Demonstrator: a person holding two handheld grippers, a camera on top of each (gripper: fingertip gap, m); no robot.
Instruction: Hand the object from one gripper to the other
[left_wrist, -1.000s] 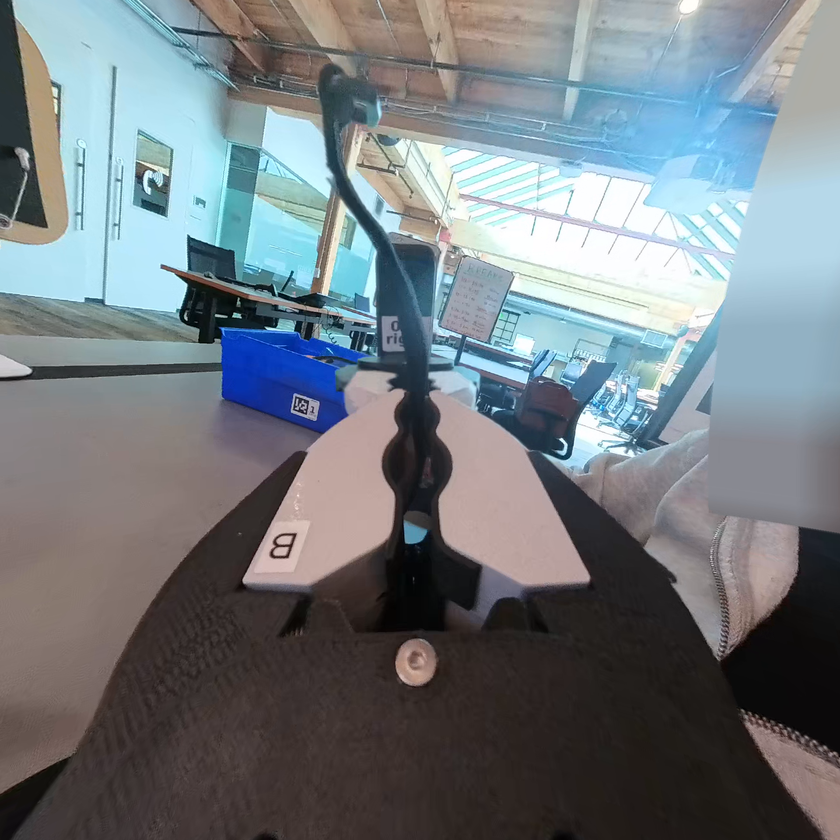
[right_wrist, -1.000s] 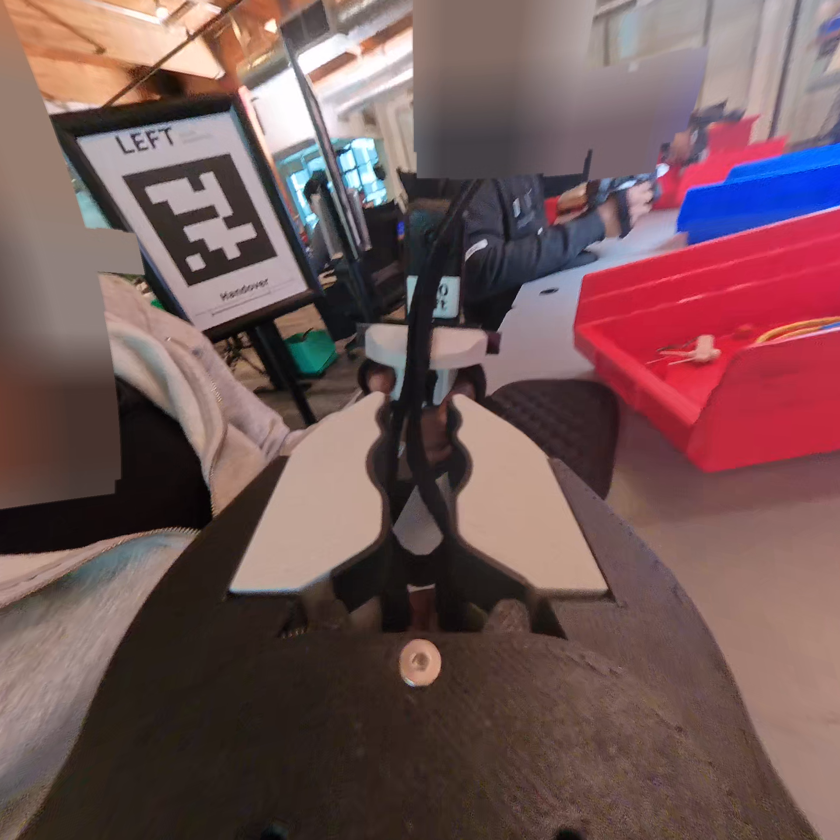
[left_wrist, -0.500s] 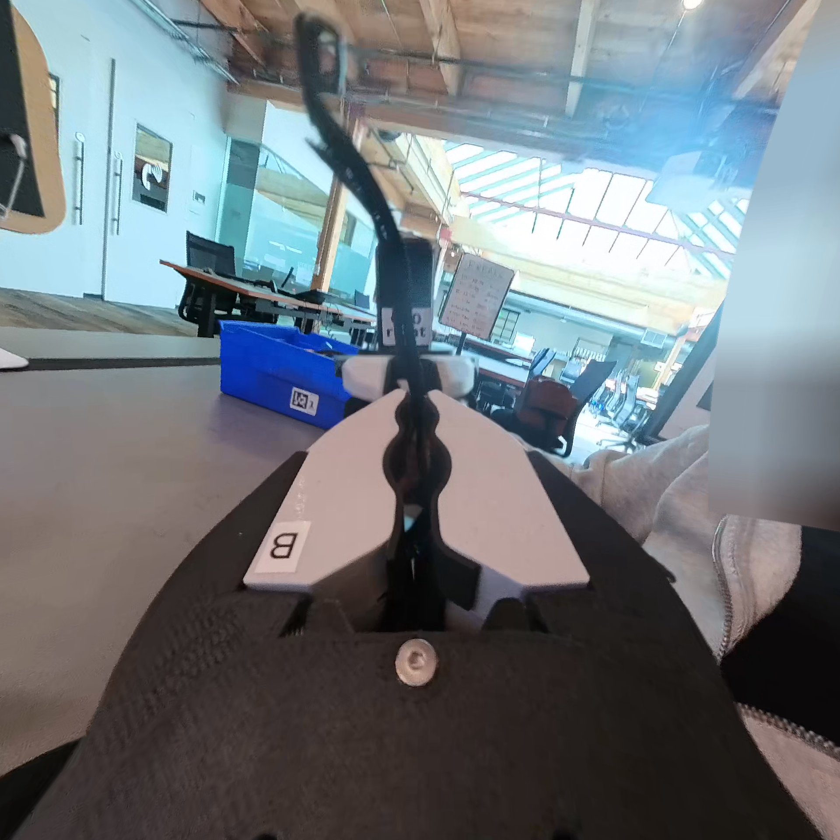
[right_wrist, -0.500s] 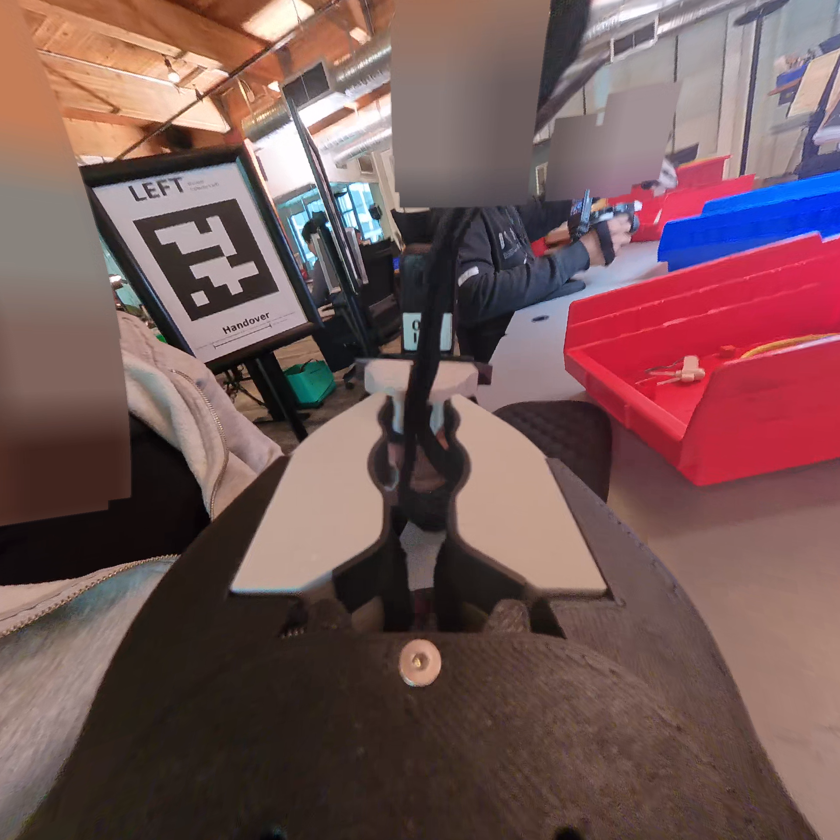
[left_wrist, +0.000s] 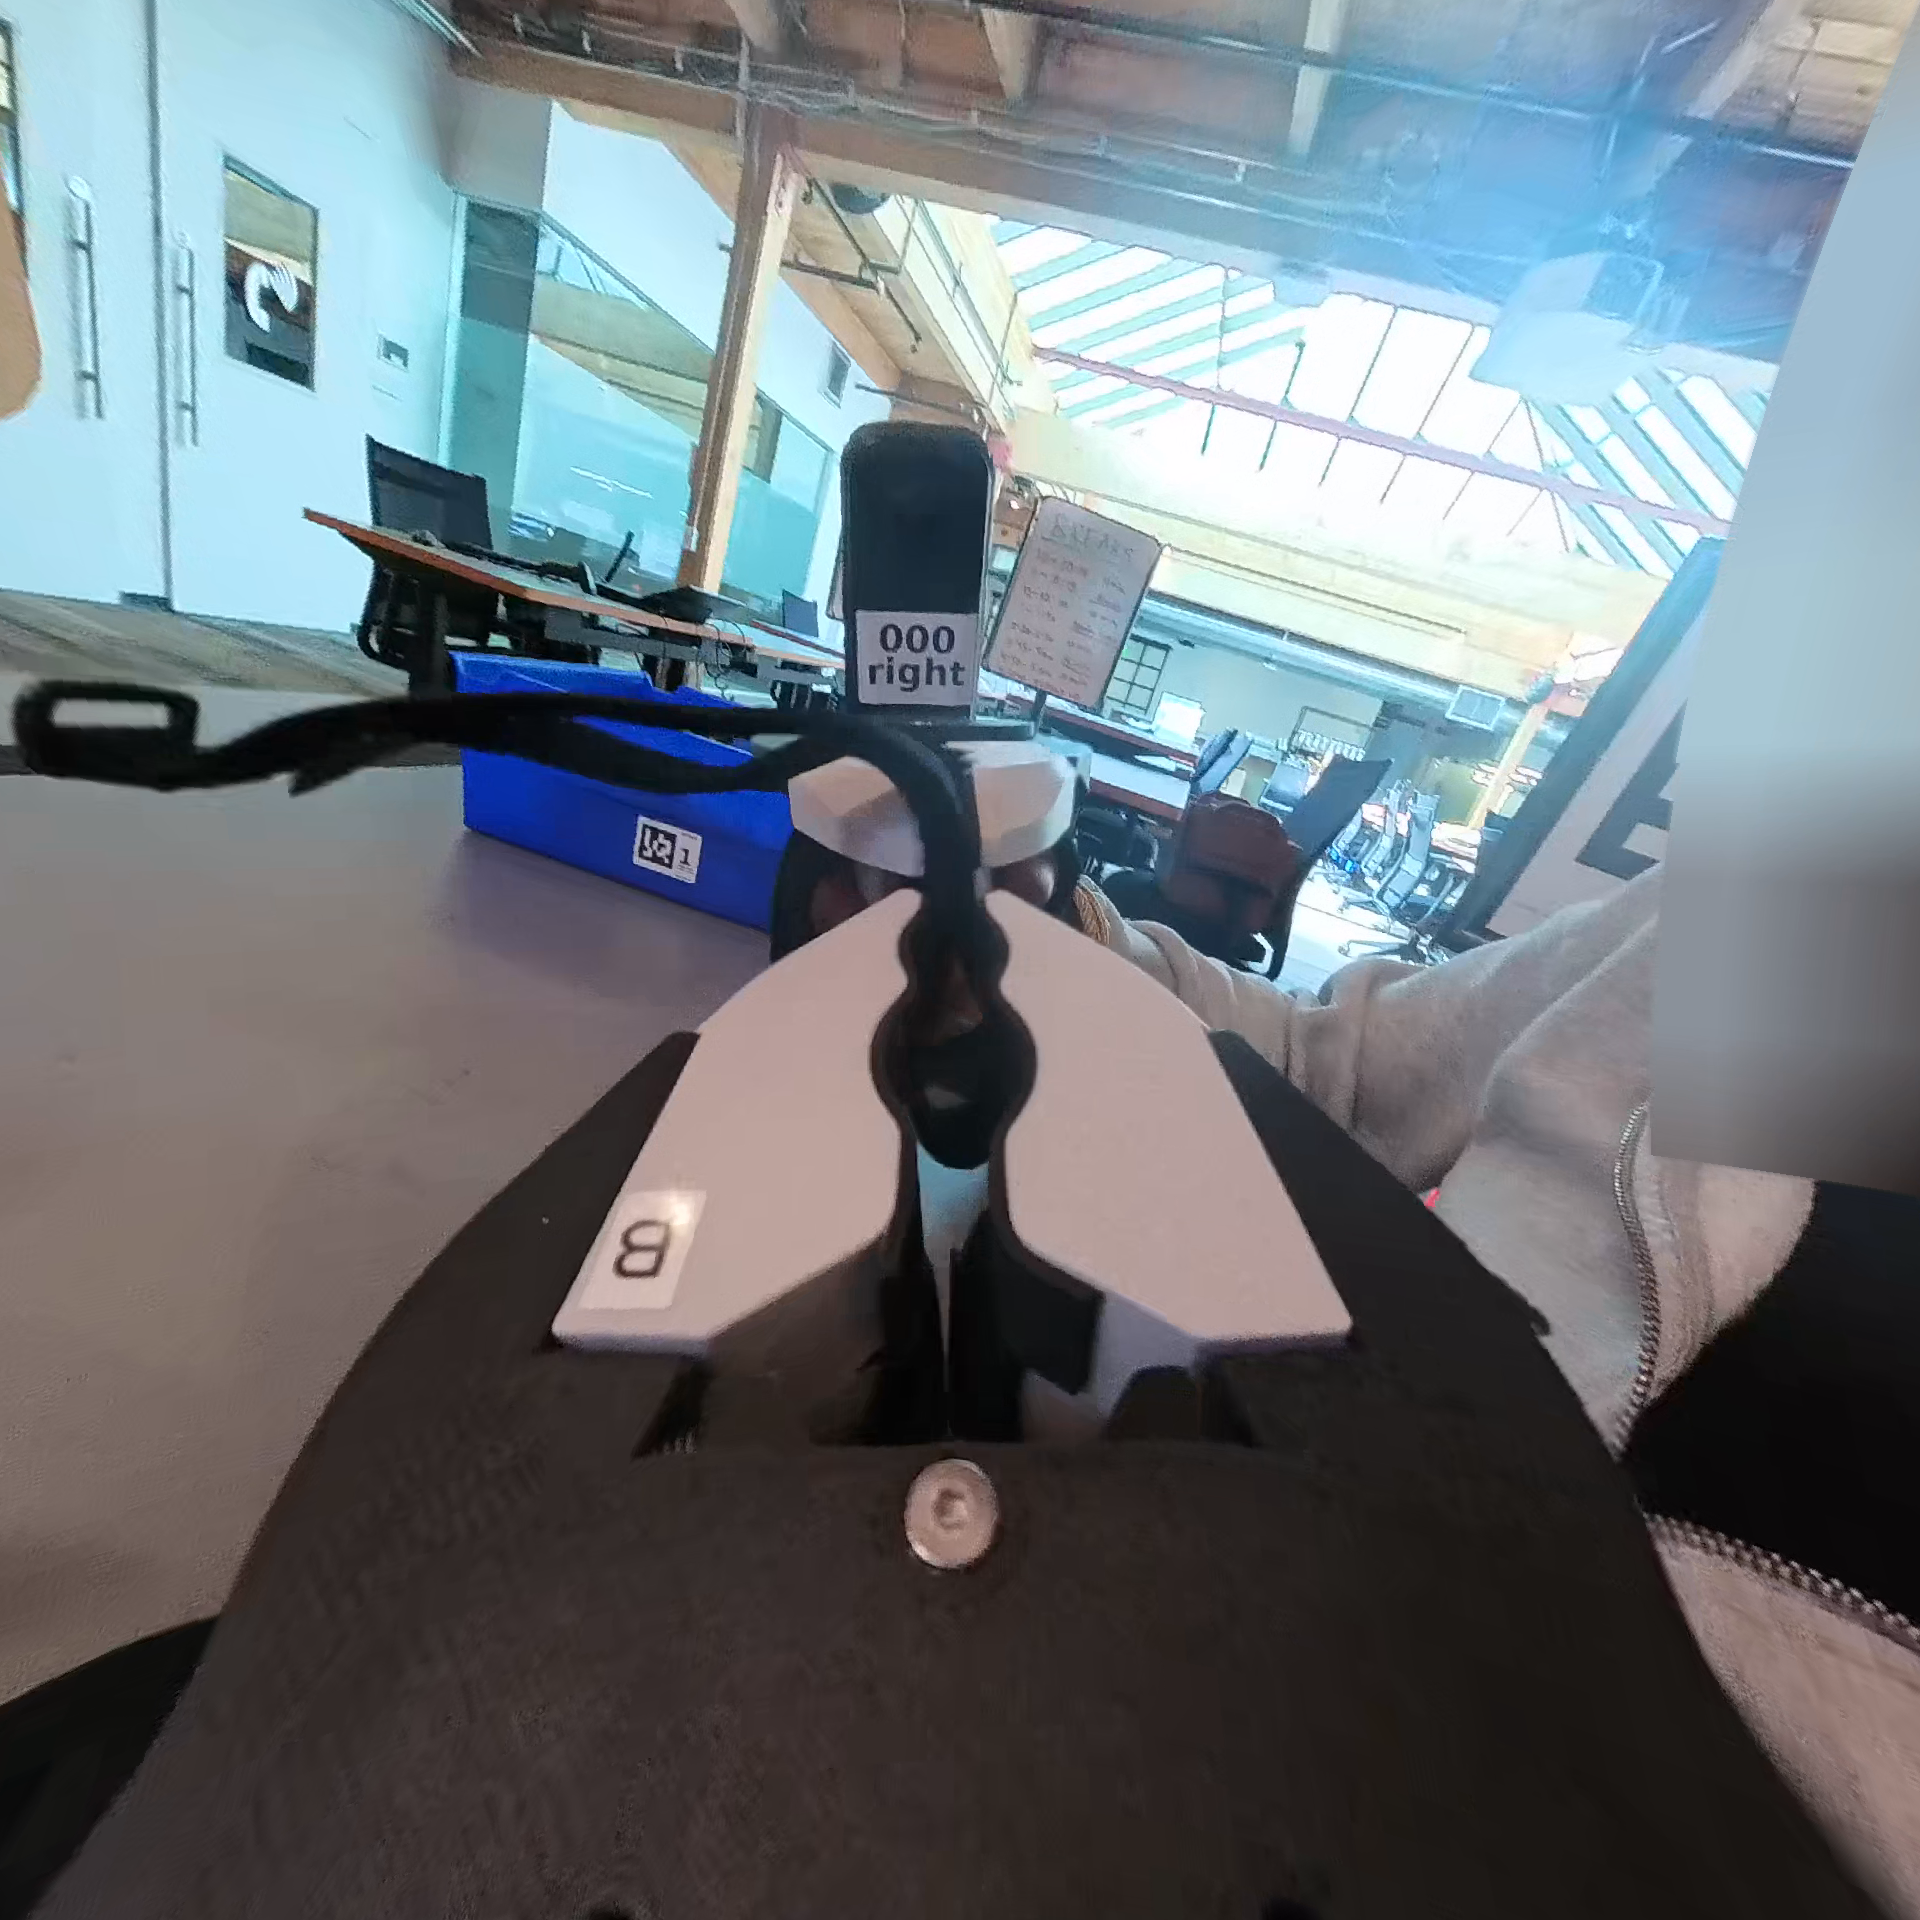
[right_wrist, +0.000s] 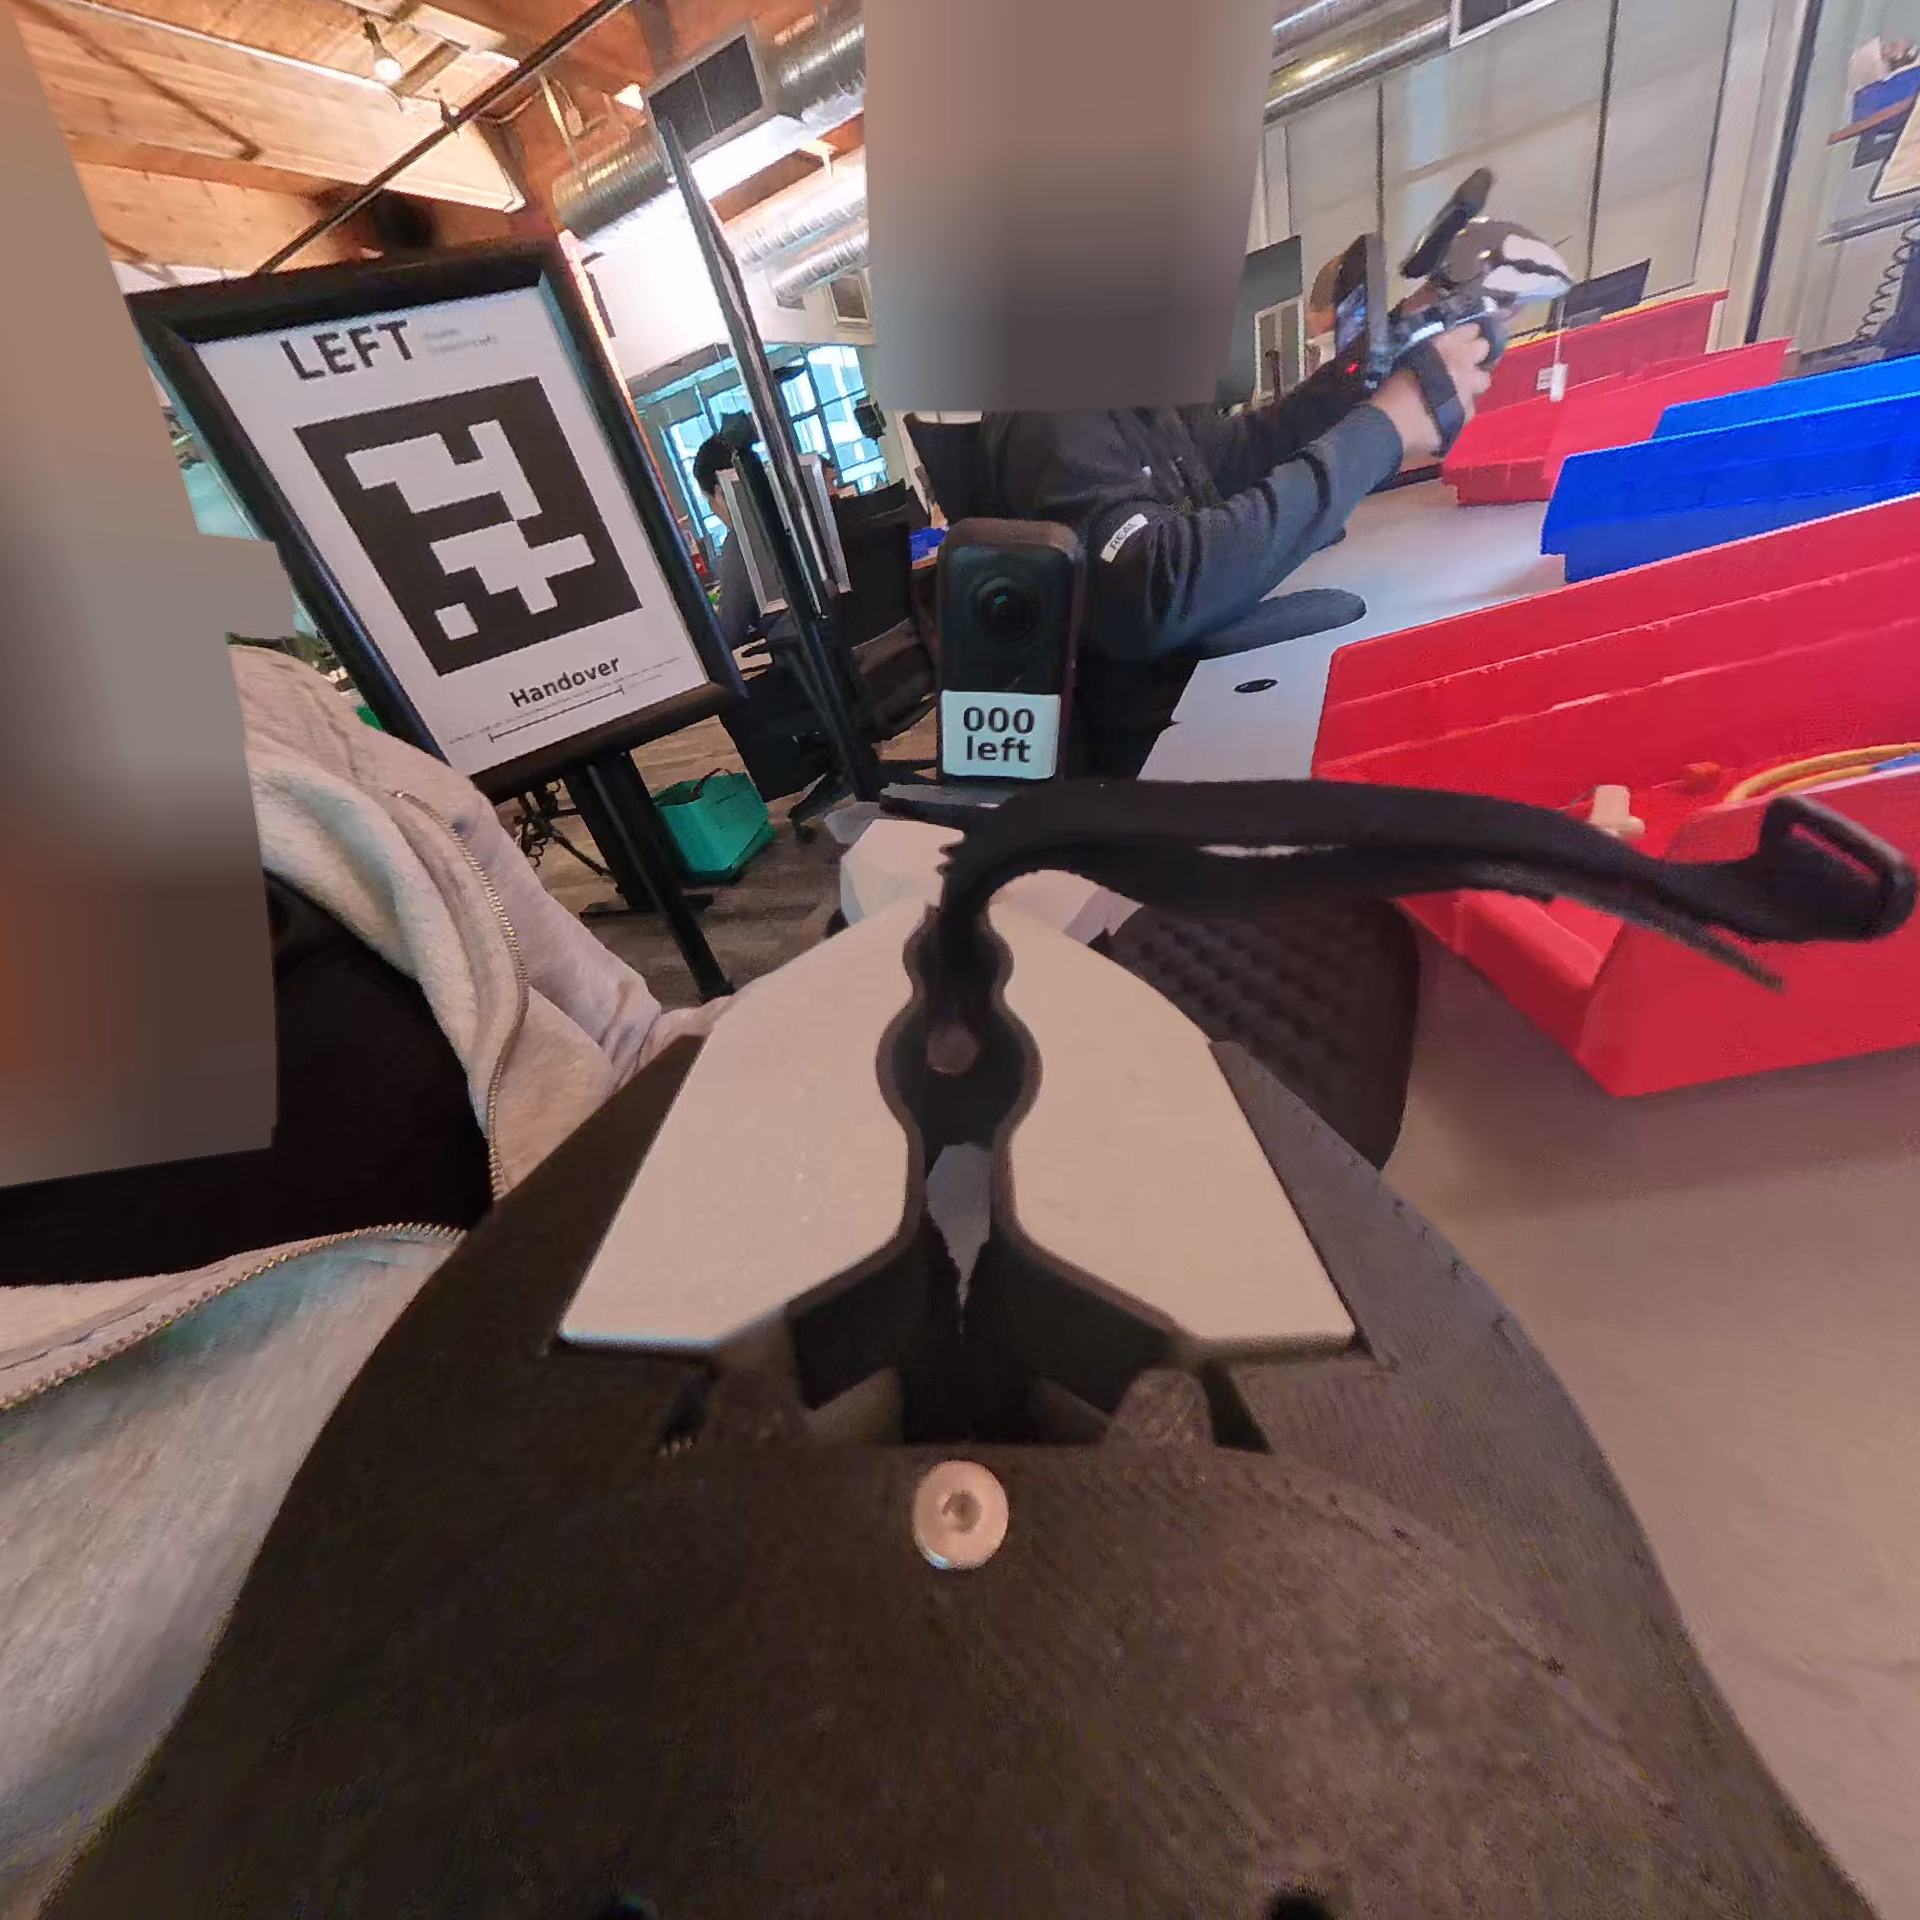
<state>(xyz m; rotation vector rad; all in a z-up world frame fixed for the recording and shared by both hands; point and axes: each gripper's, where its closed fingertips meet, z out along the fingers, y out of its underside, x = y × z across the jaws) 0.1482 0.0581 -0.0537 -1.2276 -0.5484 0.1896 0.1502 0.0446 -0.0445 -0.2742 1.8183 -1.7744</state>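
Note:
A black strap (left_wrist: 468, 727) with a loop buckle (left_wrist: 104, 717) at its end hangs sideways above the grey table (left_wrist: 260, 987). My left gripper (left_wrist: 951, 925) is shut on the strap's near end. My right gripper (left_wrist: 935, 821) faces it tip to tip. In the right wrist view my right gripper (right_wrist: 956, 925) is also shut on the strap (right_wrist: 1351, 842), which bends over to the right with its buckle (right_wrist: 1829, 883) in the air. The left gripper's (right_wrist: 894, 873) white fingers and camera sit just beyond. Both hold the same end.
A blue bin (left_wrist: 582, 800) stands on the table behind the grippers. A red bin (right_wrist: 1662, 831) with small parts is at the right. A framed marker sign (right_wrist: 457, 520) stands behind. A grey-hooded sleeve (left_wrist: 1507, 1039) is close. Another person (right_wrist: 1247, 499) works farther back. Left and right tips are no more than a few centimetres apart.
The strap stood upright between the grippers and has now flopped over sideways. The right gripper's jaws, a little apart one second ago, have closed on the strap.

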